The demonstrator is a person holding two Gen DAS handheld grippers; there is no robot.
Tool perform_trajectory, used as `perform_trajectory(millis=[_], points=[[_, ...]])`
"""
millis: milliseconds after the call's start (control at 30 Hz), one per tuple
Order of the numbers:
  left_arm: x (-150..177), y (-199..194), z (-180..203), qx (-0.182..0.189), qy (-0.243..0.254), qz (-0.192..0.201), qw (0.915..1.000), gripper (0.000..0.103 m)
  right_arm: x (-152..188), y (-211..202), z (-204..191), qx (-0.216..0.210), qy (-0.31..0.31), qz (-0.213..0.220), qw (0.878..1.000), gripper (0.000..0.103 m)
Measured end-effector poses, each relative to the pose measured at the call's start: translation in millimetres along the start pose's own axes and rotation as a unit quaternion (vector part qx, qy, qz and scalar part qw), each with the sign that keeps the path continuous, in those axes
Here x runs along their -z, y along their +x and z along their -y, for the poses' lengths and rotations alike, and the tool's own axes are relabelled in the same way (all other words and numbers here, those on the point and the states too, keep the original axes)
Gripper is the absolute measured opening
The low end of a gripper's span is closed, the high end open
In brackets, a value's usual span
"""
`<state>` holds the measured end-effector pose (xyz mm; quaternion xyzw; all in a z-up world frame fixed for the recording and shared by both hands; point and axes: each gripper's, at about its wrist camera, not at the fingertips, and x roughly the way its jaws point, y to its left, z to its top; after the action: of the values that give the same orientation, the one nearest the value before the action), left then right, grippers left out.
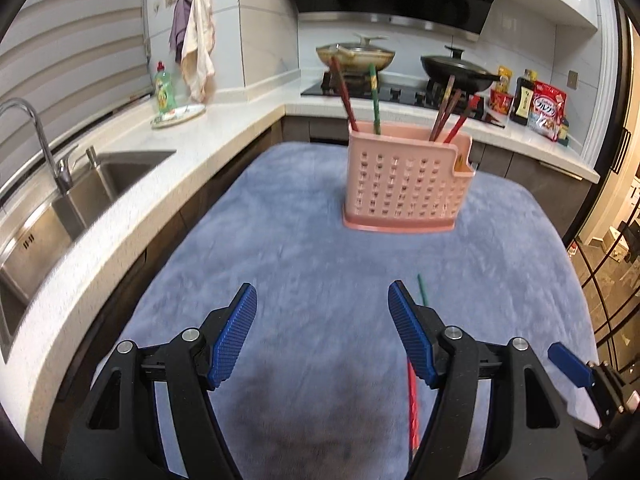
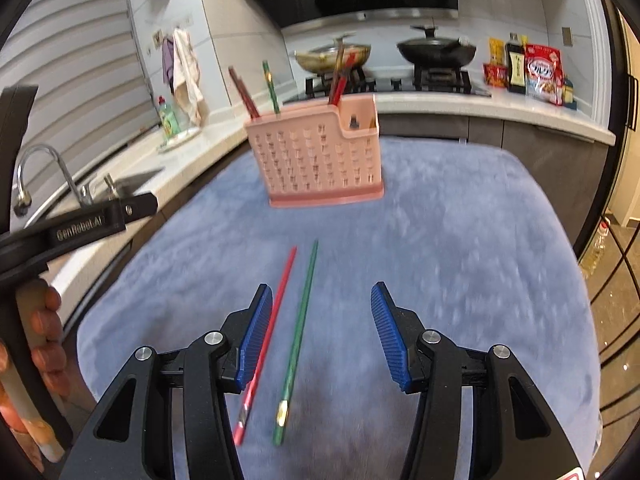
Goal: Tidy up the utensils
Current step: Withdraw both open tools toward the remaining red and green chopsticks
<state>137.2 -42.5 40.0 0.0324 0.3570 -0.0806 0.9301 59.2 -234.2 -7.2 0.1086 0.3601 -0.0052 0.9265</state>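
Observation:
A pink perforated utensil holder (image 1: 404, 184) (image 2: 320, 160) stands far down the blue cloth with several chopsticks upright in it. A red chopstick (image 2: 272, 320) and a green chopstick (image 2: 300, 320) lie side by side on the cloth. My right gripper (image 2: 320, 300) hovers open above them; the green one runs between its pads, and the red one passes by the left pad. My left gripper (image 1: 322, 304) is open and empty over bare cloth. The red chopstick (image 1: 413, 404) and the green tip (image 1: 422, 290) show beside its right finger.
The blue cloth (image 1: 320, 248) covers the table. A white counter with a steel sink (image 1: 76, 196) and faucet runs along the left. Two pans (image 1: 456, 70) sit on the stove behind, with food packets (image 1: 546, 110) at right. A hand (image 2: 44, 344) holds the other tool.

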Motion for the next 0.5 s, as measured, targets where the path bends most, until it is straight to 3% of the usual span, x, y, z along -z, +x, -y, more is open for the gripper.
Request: perform_trajectory(millis=[267, 500], points=[[37.8, 11.2, -9.3, -0.004, -0.001, -0.041, 0.9991, 0.065, 47.3, 19.8, -10.7, 0.002, -0.016, -0.049, 0.999, 0.05], [63.3, 13.5, -7.9, 0.0, 0.008, -0.067, 0.9977, 0.065, 63.0, 28.1, -17.2, 0.0, -0.017, -0.066, 0.998, 0.048]])
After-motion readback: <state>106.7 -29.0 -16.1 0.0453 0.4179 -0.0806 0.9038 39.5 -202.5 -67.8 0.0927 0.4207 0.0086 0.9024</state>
